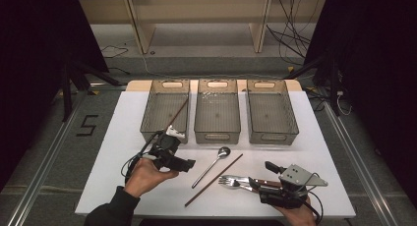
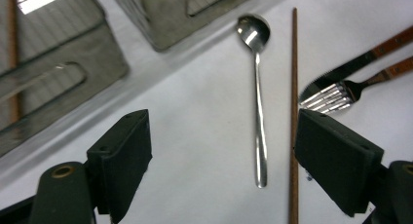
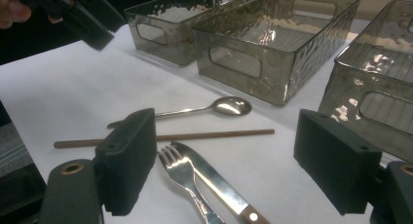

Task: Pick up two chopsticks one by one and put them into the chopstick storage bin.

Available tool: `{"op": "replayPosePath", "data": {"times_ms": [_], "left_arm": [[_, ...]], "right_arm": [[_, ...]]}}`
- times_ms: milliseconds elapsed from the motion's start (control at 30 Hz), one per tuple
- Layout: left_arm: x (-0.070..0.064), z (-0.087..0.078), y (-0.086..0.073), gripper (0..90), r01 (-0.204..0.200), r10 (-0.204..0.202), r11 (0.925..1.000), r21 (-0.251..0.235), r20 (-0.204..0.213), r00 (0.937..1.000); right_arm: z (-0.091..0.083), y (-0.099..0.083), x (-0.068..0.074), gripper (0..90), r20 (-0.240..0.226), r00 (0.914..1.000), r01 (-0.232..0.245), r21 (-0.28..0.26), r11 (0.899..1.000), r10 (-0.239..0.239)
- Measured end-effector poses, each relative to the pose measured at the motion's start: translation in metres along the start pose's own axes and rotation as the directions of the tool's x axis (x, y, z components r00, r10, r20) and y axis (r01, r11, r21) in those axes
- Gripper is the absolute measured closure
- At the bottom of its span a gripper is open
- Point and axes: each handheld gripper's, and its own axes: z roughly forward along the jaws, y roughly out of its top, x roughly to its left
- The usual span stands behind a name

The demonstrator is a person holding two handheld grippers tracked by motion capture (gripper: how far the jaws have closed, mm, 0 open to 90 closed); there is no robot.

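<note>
Closest to us in the right gripper view, our right gripper [image 3: 224,170] hangs with its jaws wide apart and nothing between them, and right below that gap lie a fork [image 3: 182,177] and a knife [image 3: 219,185], side by side and touching, their wooden handles running back towards us. Just beyond their tips lies a chopstick [image 3: 165,136], and past that a spoon [image 3: 214,108], bowl pointing towards the middle tray [image 3: 253,63]. Our left gripper [image 2: 221,160] is also spread open and holds nothing; in its own view the spoon [image 2: 258,102] sits straight ahead between the jaws, with the chopstick [image 2: 293,112] just beside it on the right-hand jaw's side. In the high view the left gripper [image 1: 184,163] hovers near the front of the left tray [image 1: 147,119], which already holds one chopstick [image 1: 178,113]. We judge the work to be sorting cutlery into the trays, with the loose chopstick or spoon next for the left. To do it well, we should centre the jaws over one piece only, come down square to the table so both pads meet the thin shaft, and keep clear of its neighbour so it isn't dragged. For the right, we would take the fork alone, gripping near the handle where it parts from the knife.
</note>
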Motion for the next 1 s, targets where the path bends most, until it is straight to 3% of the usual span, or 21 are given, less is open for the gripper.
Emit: {"op": "replayPosePath", "data": {"times_ms": [500, 700, 1000], "left_arm": [[-0.021, 0.016, -0.005, 20.2, -0.049, 0.045, 0.9964, 0.069, 0.068, 0.9967], [-0.026, 0.018, -0.008, 20.6, -0.053, 0.048, 0.9967, 0.061, 0.086, 0.9951], [-0.03, 0.025, -0.012, 22.7, -0.088, 0.076, 0.9874, 0.131, 0.1, 0.9921]], "right_arm": [[0.0, -0.001, -0.002, 24.3, -0.002, 1.0, -0.004, 0.001, 1.0, 0.004], [0.0, -0.001, -0.001, 24.3, -0.002, 1.0, -0.004, 0.003, 1.0, 0.004], [0.0, -0.001, -0.001, 24.3, 0.0, 1.0, -0.001, 0.002, 1.0, 0.001]]}}
